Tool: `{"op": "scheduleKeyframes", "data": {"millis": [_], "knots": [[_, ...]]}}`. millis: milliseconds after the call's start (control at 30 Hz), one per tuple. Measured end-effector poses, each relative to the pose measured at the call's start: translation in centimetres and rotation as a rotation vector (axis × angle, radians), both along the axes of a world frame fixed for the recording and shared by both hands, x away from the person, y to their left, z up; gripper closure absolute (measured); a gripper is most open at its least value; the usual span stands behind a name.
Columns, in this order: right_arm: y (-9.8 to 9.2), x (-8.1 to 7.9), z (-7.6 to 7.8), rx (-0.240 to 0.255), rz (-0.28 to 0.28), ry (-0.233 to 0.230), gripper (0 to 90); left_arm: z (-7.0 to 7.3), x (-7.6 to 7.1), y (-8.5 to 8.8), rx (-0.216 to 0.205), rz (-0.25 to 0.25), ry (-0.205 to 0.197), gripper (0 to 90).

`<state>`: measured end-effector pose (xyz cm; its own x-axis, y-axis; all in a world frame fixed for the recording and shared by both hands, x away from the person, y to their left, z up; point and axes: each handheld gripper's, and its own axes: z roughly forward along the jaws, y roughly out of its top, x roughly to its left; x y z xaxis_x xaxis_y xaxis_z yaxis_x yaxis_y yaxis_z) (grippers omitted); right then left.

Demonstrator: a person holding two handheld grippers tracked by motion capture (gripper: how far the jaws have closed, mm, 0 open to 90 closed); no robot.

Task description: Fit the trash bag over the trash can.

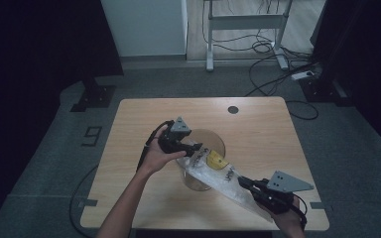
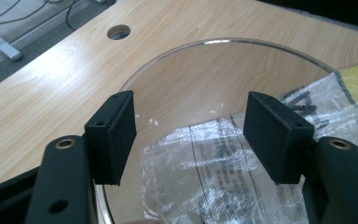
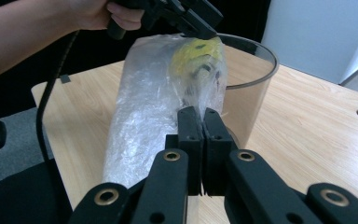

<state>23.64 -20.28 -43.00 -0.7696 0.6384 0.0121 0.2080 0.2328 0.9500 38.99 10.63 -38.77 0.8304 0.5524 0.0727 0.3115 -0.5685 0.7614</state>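
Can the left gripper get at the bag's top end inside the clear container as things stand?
Probably yes. The left gripper hangs open over the clear container's rim with the plastic bag directly below its jaws, nothing between. The right gripper pinches the bag's other end.

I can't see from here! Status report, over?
Right gripper shut on plastic bag. Left gripper open above clear container. Bag leaning over rim. Nothing blocking.

Wooden table (image 1: 258, 129) — cable hole (image 1: 233, 109); floor cables (image 1: 265, 47).
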Motion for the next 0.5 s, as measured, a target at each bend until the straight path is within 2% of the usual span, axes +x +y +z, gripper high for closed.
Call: {"op": "scheduleKeyframes", "data": {"millis": [67,100,133,300,500], "knots": [[-0.1,0.1,-0.1,0.000,-0.005,0.010,88.0,0.5,-0.1,0.5,-0.031,0.014,-0.015,33.5],[-0.1,0.1,-0.1,0.000,-0.005,0.010,88.0,0.5,-0.1,0.5,-0.031,0.014,-0.015,33.5],[-0.2,0.1,-0.2,0.000,-0.010,0.015,88.0,1.0,-0.3,1.1,-0.053,0.025,-0.029,33.6],[-0.5,0.1,-0.1,0.004,-0.016,0.021,88.1,2.0,-1.1,2.7,-0.086,0.034,-0.045,34.4],[-0.8,0.0,-0.1,0.021,-0.027,0.030,88.1,1.8,-1.7,3.5,-0.087,0.022,-0.033,35.2]]}}
